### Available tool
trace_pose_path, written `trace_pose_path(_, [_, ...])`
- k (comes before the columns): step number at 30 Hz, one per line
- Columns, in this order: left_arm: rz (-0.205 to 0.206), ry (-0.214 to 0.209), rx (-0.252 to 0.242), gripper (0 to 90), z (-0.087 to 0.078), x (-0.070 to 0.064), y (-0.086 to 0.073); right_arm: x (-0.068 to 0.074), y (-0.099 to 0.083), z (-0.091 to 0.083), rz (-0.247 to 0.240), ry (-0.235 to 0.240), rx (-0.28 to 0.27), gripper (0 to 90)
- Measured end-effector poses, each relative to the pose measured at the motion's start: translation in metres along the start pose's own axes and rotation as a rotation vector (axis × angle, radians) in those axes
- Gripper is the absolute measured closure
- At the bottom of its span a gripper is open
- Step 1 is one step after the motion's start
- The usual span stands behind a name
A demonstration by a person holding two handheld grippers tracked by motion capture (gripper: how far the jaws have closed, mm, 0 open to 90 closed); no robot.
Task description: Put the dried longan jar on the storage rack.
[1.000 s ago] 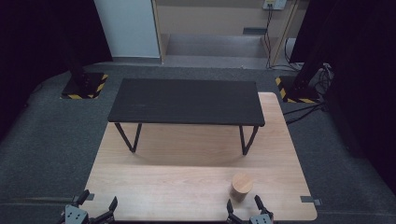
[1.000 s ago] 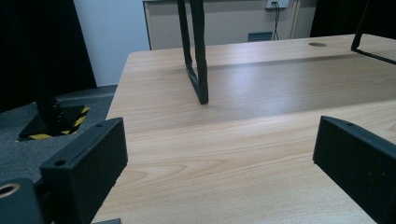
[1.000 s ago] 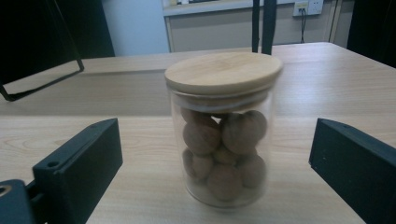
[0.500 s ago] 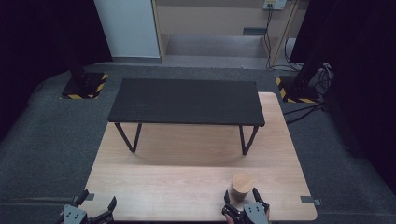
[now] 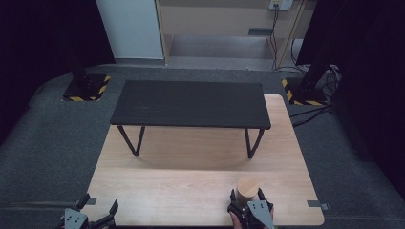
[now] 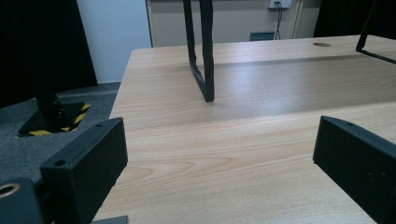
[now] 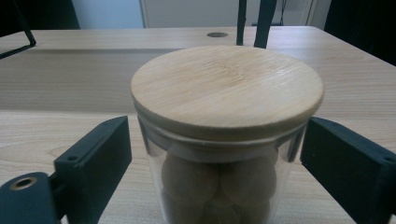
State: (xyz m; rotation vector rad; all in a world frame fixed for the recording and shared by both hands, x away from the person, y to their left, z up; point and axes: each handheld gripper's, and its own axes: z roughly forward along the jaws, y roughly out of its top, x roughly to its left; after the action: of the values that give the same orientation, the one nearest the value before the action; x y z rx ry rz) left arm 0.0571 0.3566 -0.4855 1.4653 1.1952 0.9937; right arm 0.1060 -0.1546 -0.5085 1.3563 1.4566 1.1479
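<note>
A clear glass jar (image 7: 219, 177) with a round wooden lid (image 7: 227, 88) stands upright near the front right of the wooden table (image 5: 191, 186). Several tan balls fill it. The jar (image 5: 247, 190) sits between the two jaws of my right gripper (image 5: 247, 196), which is open, with a gap on each side of the glass. My right gripper (image 7: 219, 158) shows one jaw on each side of the jar. At the front left table edge, my left gripper (image 5: 98, 204) is open over bare wood. My left gripper (image 6: 224, 154) has nothing between its jaws.
A low black bench (image 5: 191, 103) on thin black legs (image 6: 201, 51) stands across the back half of the table. Grey carpet (image 5: 57, 143) surrounds the table. Black stands on yellow-striped bases (image 5: 86, 88) sit at the far left and far right.
My right gripper has moved forward so that the jar now stands between its open jaws. My left gripper has stayed at the front left edge.
</note>
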Motion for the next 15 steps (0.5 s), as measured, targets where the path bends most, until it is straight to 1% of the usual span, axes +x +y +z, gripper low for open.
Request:
trace_pose_path(3, [-0.001,0.000,0.000,1.7,0.000,0.000,0.000,-0.001,0.002,0.002,-0.009,0.007,0.013,23.1])
trace_pose_path(4, [0.000,0.000,-0.001,1.7,0.000,0.000,0.000,-0.001,0.003,0.002,-0.012,0.003,0.013,25.1])
trace_pose_path(7, [-0.001,0.000,-0.005,1.7,0.000,0.000,0.001,-0.001,0.005,0.002,-0.015,0.006,0.020,25.5])
trace_pose_path(10, [0.000,0.000,-0.006,1.8,0.000,0.000,0.002,-0.003,0.007,0.000,0.011,0.017,0.019,25.7])
trace_pose_path(12, [0.000,-0.001,-0.005,1.8,-0.001,0.000,0.002,-0.003,0.010,-0.002,0.011,0.021,0.012,25.7])
trace_pose_path(15, [0.001,-0.003,-0.005,1.9,-0.002,0.000,0.003,-0.004,0.022,-0.009,0.011,0.041,-0.004,25.7])
